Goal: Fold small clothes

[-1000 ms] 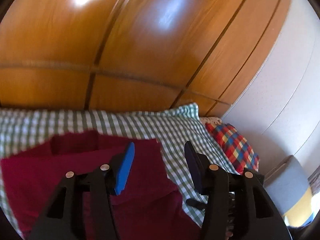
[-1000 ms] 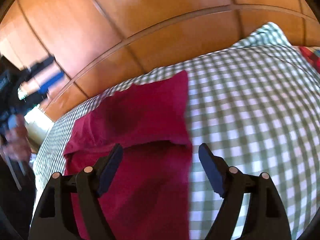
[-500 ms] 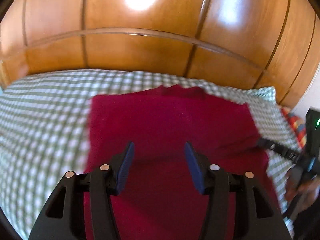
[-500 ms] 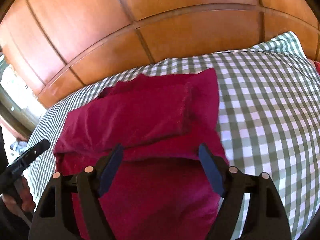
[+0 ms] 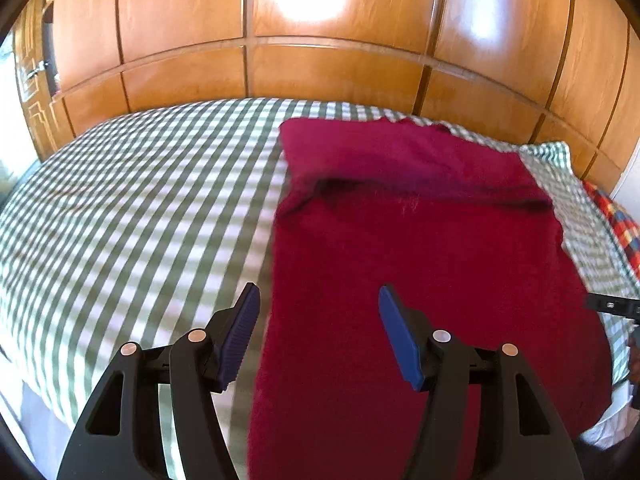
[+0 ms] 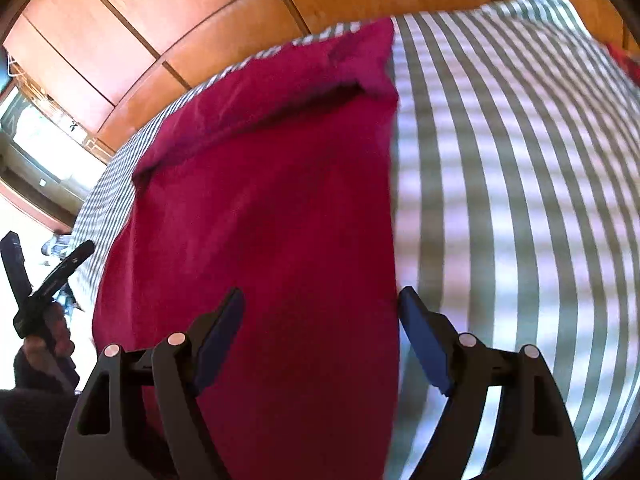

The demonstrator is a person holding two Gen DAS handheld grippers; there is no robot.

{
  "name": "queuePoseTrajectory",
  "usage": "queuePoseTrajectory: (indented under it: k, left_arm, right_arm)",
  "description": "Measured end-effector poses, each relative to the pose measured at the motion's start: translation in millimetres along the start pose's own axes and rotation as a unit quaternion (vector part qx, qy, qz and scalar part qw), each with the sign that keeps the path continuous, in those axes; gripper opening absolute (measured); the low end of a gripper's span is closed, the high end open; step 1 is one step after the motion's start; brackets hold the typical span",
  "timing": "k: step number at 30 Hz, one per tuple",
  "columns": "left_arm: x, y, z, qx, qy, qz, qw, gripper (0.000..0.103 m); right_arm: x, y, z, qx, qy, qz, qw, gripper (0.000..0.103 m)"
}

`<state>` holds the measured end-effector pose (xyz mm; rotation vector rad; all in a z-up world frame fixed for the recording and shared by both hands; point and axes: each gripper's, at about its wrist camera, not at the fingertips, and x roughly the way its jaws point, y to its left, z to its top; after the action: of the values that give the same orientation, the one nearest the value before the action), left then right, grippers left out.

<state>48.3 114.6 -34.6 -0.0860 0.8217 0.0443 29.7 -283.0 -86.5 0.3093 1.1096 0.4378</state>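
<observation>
A dark red garment (image 5: 420, 248) lies flat on the green-and-white checked bedspread (image 5: 132, 216), its far end folded back toward me. My left gripper (image 5: 318, 334) hovers over the garment's near left edge; its jaws are opening and nothing is pressed between the blue pads. In the right wrist view the same garment (image 6: 272, 220) fills the middle, and my right gripper (image 6: 322, 340) stands open above its near right edge, holding nothing. The left gripper (image 6: 48, 280) shows at that view's left edge in a person's hand.
Glossy wooden wardrobe panels (image 5: 320, 68) rise directly behind the bed. A red, blue and yellow plaid cloth (image 5: 616, 220) lies at the bed's right end. Bare checked bedspread (image 6: 520, 200) stretches right of the garment. A bright doorway (image 6: 36, 144) is at far left.
Both grippers swung down and over the garment. The left view panned from the bed's right end to its left half; its jaws widened. The right gripper shifted toward the garment's right edge.
</observation>
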Motion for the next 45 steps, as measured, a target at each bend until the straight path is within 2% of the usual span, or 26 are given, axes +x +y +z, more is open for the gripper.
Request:
queuePoseTrajectory:
  k: [6,11,16,19,21,23,24,26,27,28,29,30,33,35,38,42,45]
  left_arm:
    - [-5.8,7.4,-28.8,0.005,0.017,0.009,0.9998,0.061]
    - [-12.7,16.3,-48.7,0.007,0.032,0.022,0.9992,0.061]
    - [-21.3,35.2,-80.8,-0.009,0.069,0.022,0.9973,0.061]
    - [-23.2,43.9,-96.0,-0.031,0.091,-0.013,0.9953,0.061]
    - [-23.9,44.6,-101.5,-0.043,0.104,-0.045,0.9927,0.061]
    - [-23.5,41.4,-105.5,-0.039,0.109,-0.057,0.9916,0.061]
    - [-22.7,40.8,-109.0,-0.039,0.112,-0.059,0.9911,0.059]
    - [-21.9,43.1,-112.8,-0.048,0.118,-0.072,0.9893,0.05]
    - [-22.8,44.7,-115.0,-0.056,0.12,-0.085,0.9875,0.039]
    - [-24.2,45.8,-116.8,-0.063,0.123,-0.1,0.9854,0.022]
    - [-26.7,45.2,-118.6,-0.066,0.125,-0.111,0.9837,0.013]
    - [-30.7,45.3,-120.4,-0.069,0.123,-0.125,0.982,0.01]
    - [-46.7,48.1,-117.5,-0.086,0.1,-0.169,0.9767,0.009]
    - [-56.6,54.1,-112.2,-0.11,0.085,-0.203,0.9691,0.009]
    - [-74.1,67.0,-98.0,-0.156,0.046,-0.257,0.9526,0.009]
    - [-85.0,71.0,-70.2,-0.175,0.006,-0.293,0.9401,0.009]
    - [-83.5,72.0,-41.4,-0.176,-0.019,-0.307,0.9351,0.009]
  right_arm:
    - [-16.1,-0.1,-36.6,-0.001,0.011,0.019,1.0,0.076]
    - [-23.4,2.1,-57.2,-0.006,0.031,0.038,0.999,0.065]
    - [-22.3,15.4,-74.2,-0.027,0.052,0.053,0.997,0.061]
    - [-20.0,16.7,-75.4,-0.025,0.05,0.053,0.997,0.059]
    - [-20.1,16.4,-75.3,-0.029,0.051,0.05,0.997,0.053]
    - [-20.9,14.9,-77.8,-0.032,0.056,0.051,0.997,0.04]
    - [-20.7,15.2,-79.2,-0.033,0.057,0.051,0.997,0.038]
    - [-20.3,15.1,-82.3,-0.037,0.061,0.053,0.996,0.032]
    - [-19.7,16.0,-82.8,-0.041,0.065,0.056,0.995,0.031]
    - [-19.0,18.0,-84.7,-0.045,0.069,0.058,0.995,0.026]
    - [-15.9,22.1,-84.5,-0.048,0.072,0.059,0.995,0.015]
    - [-13.9,25.4,-83.8,-0.047,0.075,0.066,0.994,0.014]
    - [-18.4,32.1,-78.3,-0.04,0.067,0.105,0.991,0.012]
    - [-27.9,35.9,-71.0,-0.032,0.051,0.14,0.988,0.012]
    - [-39.3,41.2,-58.5,-0.023,0.029,0.175,0.984,0.011]
    - [-51.6,43.0,-33.3,-0.007,-0.01,0.206,0.979,0.011]
    - [-54.6,40.4,-7.4,0.009,-0.041,0.216,0.975,0.011]
